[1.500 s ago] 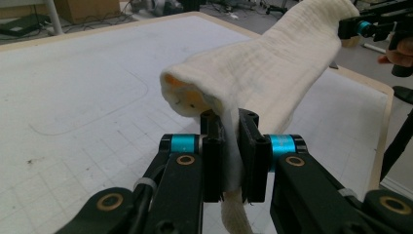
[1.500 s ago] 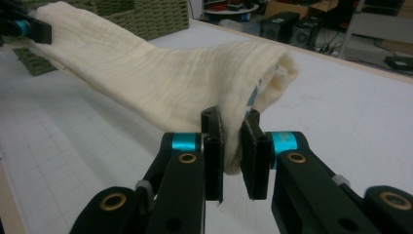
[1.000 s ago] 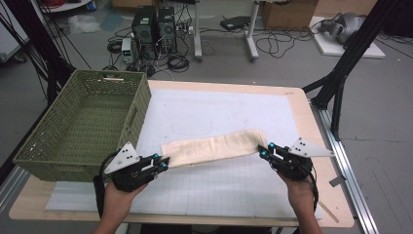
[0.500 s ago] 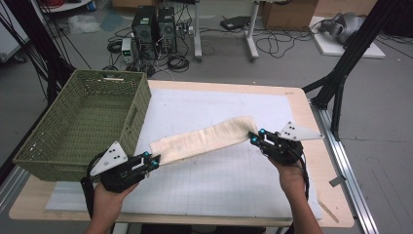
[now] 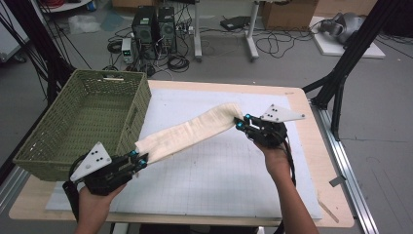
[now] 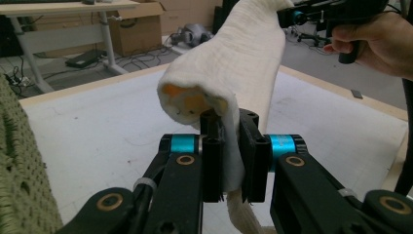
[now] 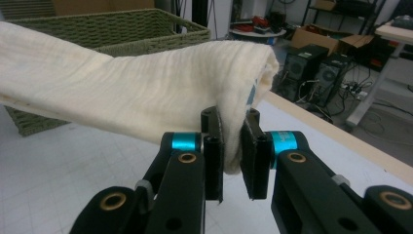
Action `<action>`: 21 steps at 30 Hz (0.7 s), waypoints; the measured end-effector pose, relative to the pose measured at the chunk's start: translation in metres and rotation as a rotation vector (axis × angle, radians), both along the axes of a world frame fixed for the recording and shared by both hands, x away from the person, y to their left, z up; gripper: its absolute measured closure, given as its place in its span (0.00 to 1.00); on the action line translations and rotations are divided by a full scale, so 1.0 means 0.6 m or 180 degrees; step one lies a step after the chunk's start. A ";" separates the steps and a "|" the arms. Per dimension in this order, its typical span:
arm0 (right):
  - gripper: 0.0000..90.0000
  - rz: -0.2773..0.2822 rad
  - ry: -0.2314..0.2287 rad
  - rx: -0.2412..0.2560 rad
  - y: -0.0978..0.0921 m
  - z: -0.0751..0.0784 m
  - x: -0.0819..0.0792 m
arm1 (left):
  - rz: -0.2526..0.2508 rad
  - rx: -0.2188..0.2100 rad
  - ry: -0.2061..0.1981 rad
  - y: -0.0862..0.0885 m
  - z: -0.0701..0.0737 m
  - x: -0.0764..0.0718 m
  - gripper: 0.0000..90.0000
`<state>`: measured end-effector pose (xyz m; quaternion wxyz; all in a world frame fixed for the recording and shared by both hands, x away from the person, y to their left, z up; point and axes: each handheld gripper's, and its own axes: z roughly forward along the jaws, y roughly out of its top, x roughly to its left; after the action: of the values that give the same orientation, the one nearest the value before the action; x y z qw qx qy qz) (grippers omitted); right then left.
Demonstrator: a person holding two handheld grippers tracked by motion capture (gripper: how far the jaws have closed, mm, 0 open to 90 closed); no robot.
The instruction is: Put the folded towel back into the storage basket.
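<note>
Two tools hold one long cream cloth off the tabletop, slung in a slanting line from near the front left corner toward the right edge. The left tool has its jaws pressed together on one end, where the fabric bunches into a soft roll with an orange patch showing in its folds in the left gripper view. The right tool pinches the other end just as narrowly, a thin bite of the folded edge between its black jaws in the right gripper view. That small bite is the risk, as I judge it: pull the ends further apart or swing the cloth quickly and an end could slide out, dropping half the length onto the white gridded mat. A sagging middle could also catch on the rim of the green woven basket, which stands at the left edge just beside the left tool. The cloth looks crinkled, gauzy and limp, folded lengthwise into a band; the basket is stiff, rectangular and open-weave.
</note>
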<state>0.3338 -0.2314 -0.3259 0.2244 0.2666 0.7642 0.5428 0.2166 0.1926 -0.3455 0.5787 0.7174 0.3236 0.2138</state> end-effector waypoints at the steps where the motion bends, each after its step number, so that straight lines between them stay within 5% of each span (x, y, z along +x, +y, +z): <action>1: 0.90 0.0000 0.0000 0.0000 0.000 0.000 0.000 | 0.0011 0.0002 -0.0004 0.003 0.001 -0.002 0.90; 21: 0.90 0.0278 0.0002 -0.0106 0.137 0.049 0.102 | 0.0316 -0.0057 -0.0128 0.068 0.020 -0.023 0.90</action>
<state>0.3951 -0.1494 -0.2966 0.2047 0.2294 0.7841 0.5391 0.2031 0.2334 -0.3337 0.5801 0.6909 0.3490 0.2537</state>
